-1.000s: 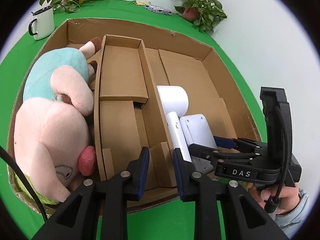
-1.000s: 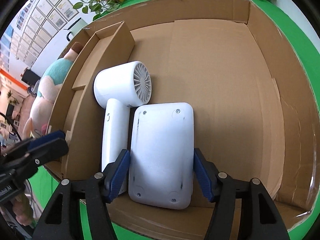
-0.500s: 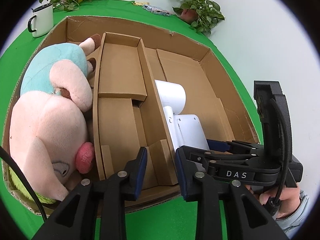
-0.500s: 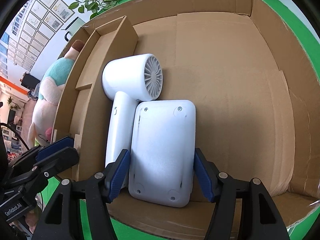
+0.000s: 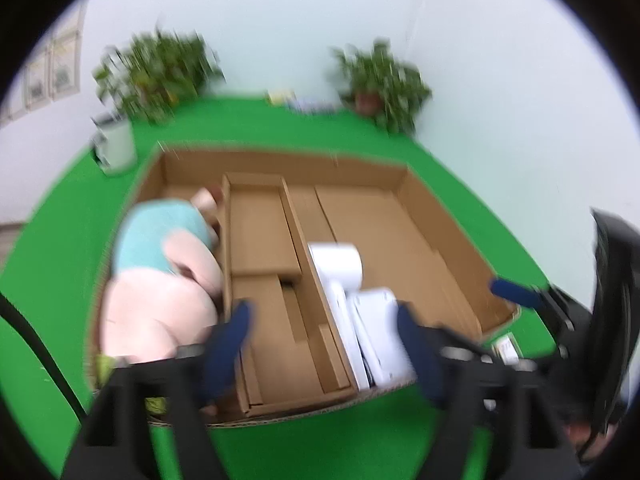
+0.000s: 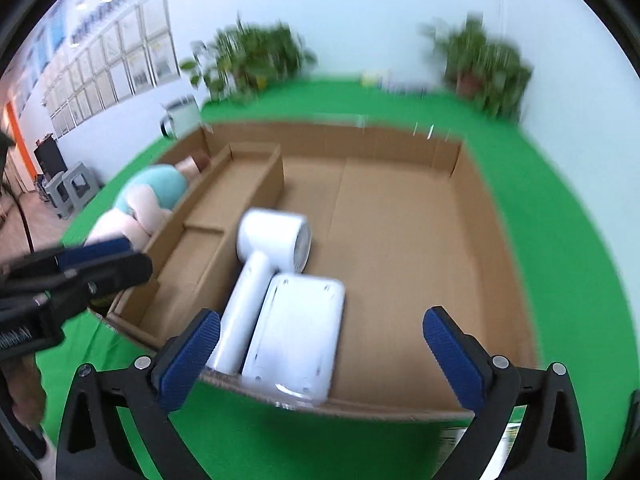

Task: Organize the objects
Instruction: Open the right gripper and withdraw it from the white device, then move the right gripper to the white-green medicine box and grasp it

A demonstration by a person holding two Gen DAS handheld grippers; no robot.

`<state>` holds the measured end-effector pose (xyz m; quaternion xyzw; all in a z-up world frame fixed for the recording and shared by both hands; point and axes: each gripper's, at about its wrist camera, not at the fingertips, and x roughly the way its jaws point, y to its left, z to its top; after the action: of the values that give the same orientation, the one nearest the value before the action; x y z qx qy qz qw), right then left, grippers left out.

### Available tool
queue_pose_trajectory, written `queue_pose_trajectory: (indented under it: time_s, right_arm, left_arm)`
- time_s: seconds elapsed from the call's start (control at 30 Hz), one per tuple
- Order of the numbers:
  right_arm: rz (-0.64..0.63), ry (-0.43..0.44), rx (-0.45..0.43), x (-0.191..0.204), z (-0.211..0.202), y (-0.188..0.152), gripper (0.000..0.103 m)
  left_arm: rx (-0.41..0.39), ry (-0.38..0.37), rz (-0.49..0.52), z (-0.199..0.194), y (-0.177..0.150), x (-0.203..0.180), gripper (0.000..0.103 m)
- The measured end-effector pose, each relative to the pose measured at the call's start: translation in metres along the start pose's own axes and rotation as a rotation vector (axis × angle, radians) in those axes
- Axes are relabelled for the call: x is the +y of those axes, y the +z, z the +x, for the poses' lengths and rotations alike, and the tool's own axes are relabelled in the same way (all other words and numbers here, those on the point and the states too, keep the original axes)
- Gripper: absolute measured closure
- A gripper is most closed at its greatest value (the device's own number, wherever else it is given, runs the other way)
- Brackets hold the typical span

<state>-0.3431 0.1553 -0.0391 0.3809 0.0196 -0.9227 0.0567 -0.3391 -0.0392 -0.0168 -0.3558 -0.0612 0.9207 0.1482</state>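
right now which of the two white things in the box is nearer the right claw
The flat white device, lying at the box's near edge just ahead of the open right claw; the white hair dryer beside it reaches farther in.

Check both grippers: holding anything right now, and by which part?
Nothing is held. The right gripper is open, pulled back from the white flat device in the cardboard box. The left gripper is open and empty too.

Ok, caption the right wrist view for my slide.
Open right hand-held gripper above white flat device and hair dryer in cardboard box.
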Motion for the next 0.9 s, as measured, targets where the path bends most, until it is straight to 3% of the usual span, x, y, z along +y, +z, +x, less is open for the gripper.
queue_pose_trajectory:
  time_s: [0.03,0.17,0.5,0.9]
  right_arm:
    - [-0.010,-0.016,-0.031,0.003,-0.007,-0.003,0.001]
    - [0.004,-0.043,-0.111,0.000,-0.031,-0.021,0.001]
    - [0.055,-0.031,-0.158,-0.009,-0.057,-0.042,0.001]
    - [0.085,-0.015,-0.184,-0.031,-0.091,-0.071,0.001]
  left_arm:
    - [-0.061,0.010,0.002,-0.012,-0.001,-0.004,0.021]
    - [-0.132,0.018,0.032,-0.033,-0.008,-0.020,0.021]
    - [-0.117,0.019,0.069,-0.030,-0.026,-0.041,0.021]
    - [-0.170,0.032,0.097,-0.047,-0.048,-0.061,0.021]
